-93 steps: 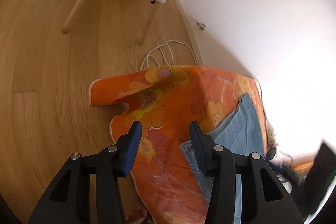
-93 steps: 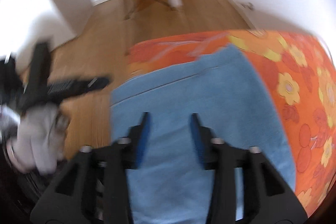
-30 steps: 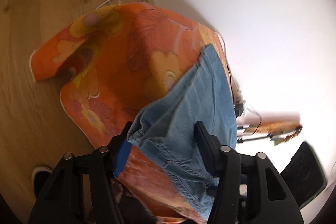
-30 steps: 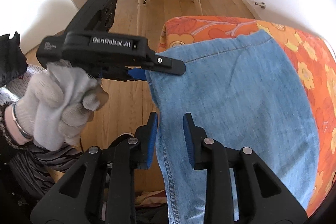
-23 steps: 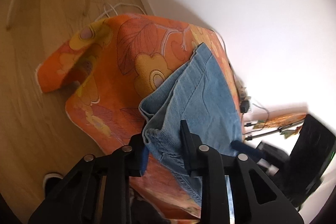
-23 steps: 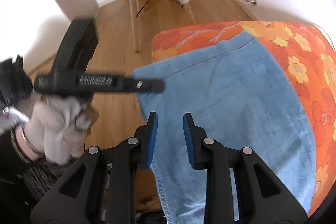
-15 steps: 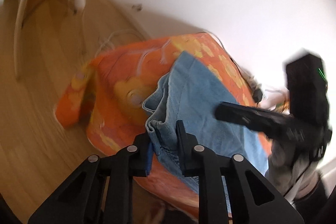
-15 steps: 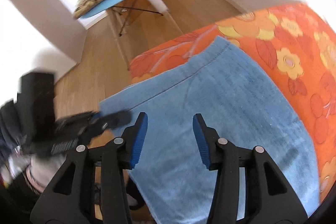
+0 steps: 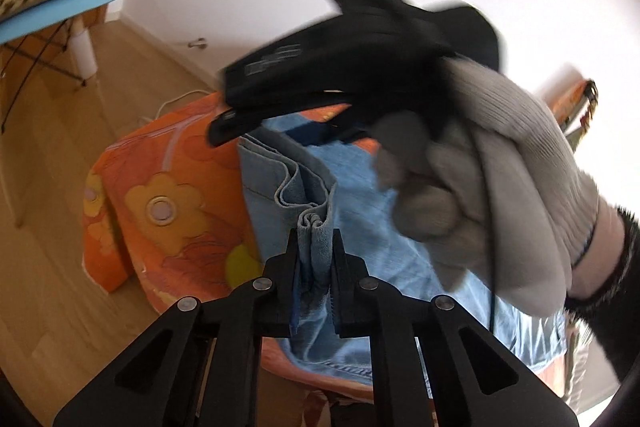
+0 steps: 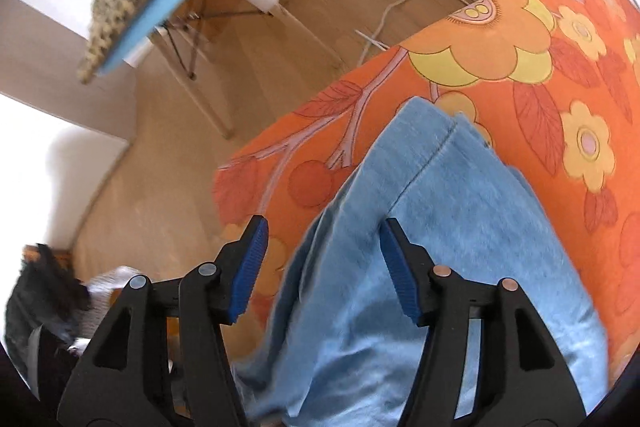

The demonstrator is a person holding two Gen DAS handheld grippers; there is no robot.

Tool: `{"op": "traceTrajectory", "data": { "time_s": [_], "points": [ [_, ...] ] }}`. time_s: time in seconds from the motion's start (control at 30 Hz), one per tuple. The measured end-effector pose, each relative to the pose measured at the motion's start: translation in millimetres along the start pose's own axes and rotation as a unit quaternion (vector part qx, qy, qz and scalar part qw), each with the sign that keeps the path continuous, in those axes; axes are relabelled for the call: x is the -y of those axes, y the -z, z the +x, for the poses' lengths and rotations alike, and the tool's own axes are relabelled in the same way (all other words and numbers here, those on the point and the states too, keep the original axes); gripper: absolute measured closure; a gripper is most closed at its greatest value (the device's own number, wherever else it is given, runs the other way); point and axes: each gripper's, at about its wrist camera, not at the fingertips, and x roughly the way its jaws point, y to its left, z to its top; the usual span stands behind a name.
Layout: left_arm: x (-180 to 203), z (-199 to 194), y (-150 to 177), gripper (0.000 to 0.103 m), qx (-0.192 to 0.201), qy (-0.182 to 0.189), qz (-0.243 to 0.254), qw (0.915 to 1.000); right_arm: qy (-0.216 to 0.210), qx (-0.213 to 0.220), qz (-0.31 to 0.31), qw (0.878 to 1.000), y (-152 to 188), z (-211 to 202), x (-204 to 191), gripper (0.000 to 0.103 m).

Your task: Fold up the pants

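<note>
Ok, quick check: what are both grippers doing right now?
Left gripper: shut on a bunched fold of the jeans, jaws just closing.
Right gripper: open above the jeans, holding nothing, jaws just opening.

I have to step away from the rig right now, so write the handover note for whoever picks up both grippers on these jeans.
Left gripper: shut on a bunched edge of the jeans, lifting it off the orange flowered cloth; its jaws have just been closing.
Right gripper: open, jaws have just been opening, pointing down over the denim with the pads clear of it; the gloved hand carries it.
Jeans: lying on the cloth-covered surface, one end hanging over the near edge.
Done: one edge picked up.
Left: get a second grip with the right gripper, carry the fold over, lay it flat.
</note>
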Motion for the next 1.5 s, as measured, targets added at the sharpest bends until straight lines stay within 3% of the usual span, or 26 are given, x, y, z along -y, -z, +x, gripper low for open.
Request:
{"op": "traceTrajectory", "data": {
  "time_s": [0.13, 0.2, 0.27, 0.33, 0.57, 0.87, 1.2, 1.5],
  "points": [
    [7.0, -0.4, 1.9, 0.093, -0.003, 0.011, 0.006, 0.9999, 0.074, -0.017, -0.040, 0.996, -0.8, 8.3, -12.6, 0.042],
    [12.8, -2.5, 3.0, 0.093, -0.004, 0.018, 0.012, 0.9998, 0.081, -0.020, -0.042, 0.996, 0.9, 7.2, -10.0, 0.046],
    [17.4, -5.5, 3.1, 0.093, -0.004, 0.027, 0.012, 0.9995, 0.080, -0.019, -0.033, 0.996, 3.7, 2.4, -1.9, 0.080],
    [19.4, -10.3, 1.7, 0.093, -0.003, 0.044, -0.001, 0.9990, 0.054, -0.010, -0.011, 0.998, 7.7, -9.9, 11.5, 0.093],
    [43.5, -47.0, -21.5, 0.094, 0.037, 0.096, -0.008, 0.9947, -0.024, 0.073, 0.035, 0.996, 20.9, -95.0, 33.6, 0.095],
    [128.7, -98.8, -53.4, 0.094, 0.071, 0.146, 0.065, 0.9847, -0.032, 0.181, 0.047, 0.982, 56.6, -225.6, 42.0, 0.095],
    [263.4, -122.5, -49.0, 0.094, 0.065, 0.204, 0.160, 0.9635, -0.008, 0.294, 0.099, 0.951, 168.4, -382.8, 114.0, 0.096],
    [412.7, -102.2, -0.2, 0.094, 0.008, 0.283, 0.239, 0.9289, 0.033, 0.358, 0.188, 0.914, 327.5, -483.0, 210.0, 0.096]
  ]
}}
